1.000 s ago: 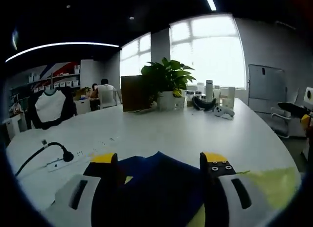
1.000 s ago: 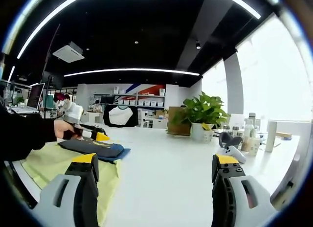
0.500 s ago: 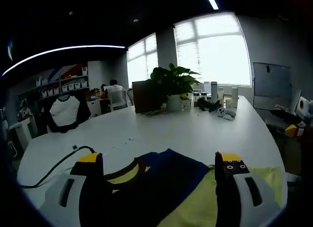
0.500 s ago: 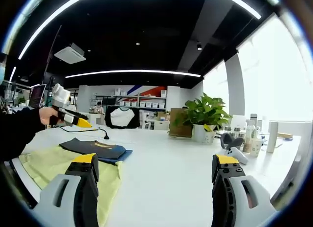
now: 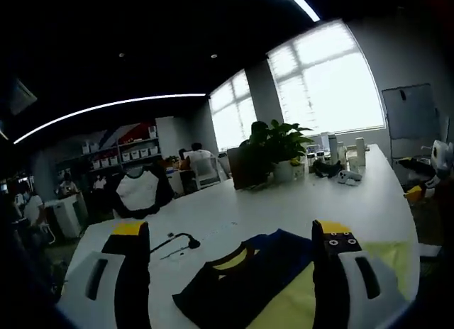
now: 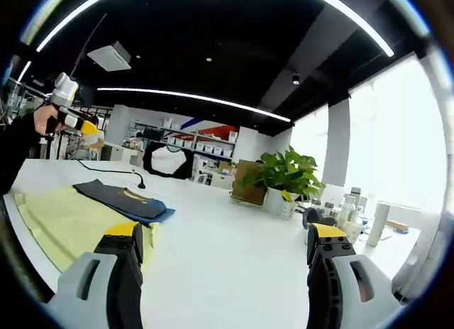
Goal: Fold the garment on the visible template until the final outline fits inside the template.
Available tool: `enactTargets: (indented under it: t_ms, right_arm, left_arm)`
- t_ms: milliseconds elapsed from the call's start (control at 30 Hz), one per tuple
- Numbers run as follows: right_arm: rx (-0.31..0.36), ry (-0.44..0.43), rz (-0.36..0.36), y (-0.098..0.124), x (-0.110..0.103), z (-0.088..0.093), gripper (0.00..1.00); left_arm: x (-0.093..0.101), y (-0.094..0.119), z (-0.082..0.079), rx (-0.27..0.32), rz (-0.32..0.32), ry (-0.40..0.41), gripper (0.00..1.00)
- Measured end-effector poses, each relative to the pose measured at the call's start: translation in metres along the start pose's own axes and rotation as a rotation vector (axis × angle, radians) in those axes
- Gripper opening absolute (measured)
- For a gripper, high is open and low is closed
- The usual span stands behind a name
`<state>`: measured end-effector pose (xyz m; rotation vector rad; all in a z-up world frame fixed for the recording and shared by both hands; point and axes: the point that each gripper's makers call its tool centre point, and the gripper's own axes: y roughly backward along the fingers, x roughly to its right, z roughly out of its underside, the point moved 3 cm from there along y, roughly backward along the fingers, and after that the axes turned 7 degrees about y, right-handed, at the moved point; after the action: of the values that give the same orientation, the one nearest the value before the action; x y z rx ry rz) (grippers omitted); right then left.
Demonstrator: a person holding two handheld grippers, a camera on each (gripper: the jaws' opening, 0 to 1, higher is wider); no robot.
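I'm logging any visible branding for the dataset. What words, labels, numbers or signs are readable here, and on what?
None can be read.
The folded dark garment on the yellow template bears a yellow mark, too blurred to read.
The boxes on the far shelves are too small to read.

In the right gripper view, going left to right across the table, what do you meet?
Left gripper → yellow template → folded dark garment → potted plant → white bottle.
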<state>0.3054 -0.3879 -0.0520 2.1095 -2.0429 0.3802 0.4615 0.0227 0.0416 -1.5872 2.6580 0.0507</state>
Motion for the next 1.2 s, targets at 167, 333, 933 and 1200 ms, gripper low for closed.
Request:
enactTargets:
  t_ms: [167, 333, 933, 1200]
  right_arm:
    - [0.005, -0.024, 0.008, -0.001, 0.000, -0.001, 0.99]
    - [-0.001, -0.016, -0.012, -0.003, -0.005, 0.001, 0.99]
    - [-0.022, 0.034, -0.077, -0.006, -0.026, 0.006, 0.99]
    - [0.027, 0.031, -0.143, -0.013, -0.039, -0.006, 0.99]
  left_arm:
    - [-0.006, 0.027, 0.002, -0.002, -0.030, 0.038, 1.00]
    - [-0.007, 0.052, 0.002, 0.019, -0.044, 0.068, 0.96]
    - [0.014, 0.137, 0.060, 0.031, -0.094, 0.119, 0.94]
    - [0.022, 0.159, 0.087, -0.024, -0.059, 0.197, 0.94]
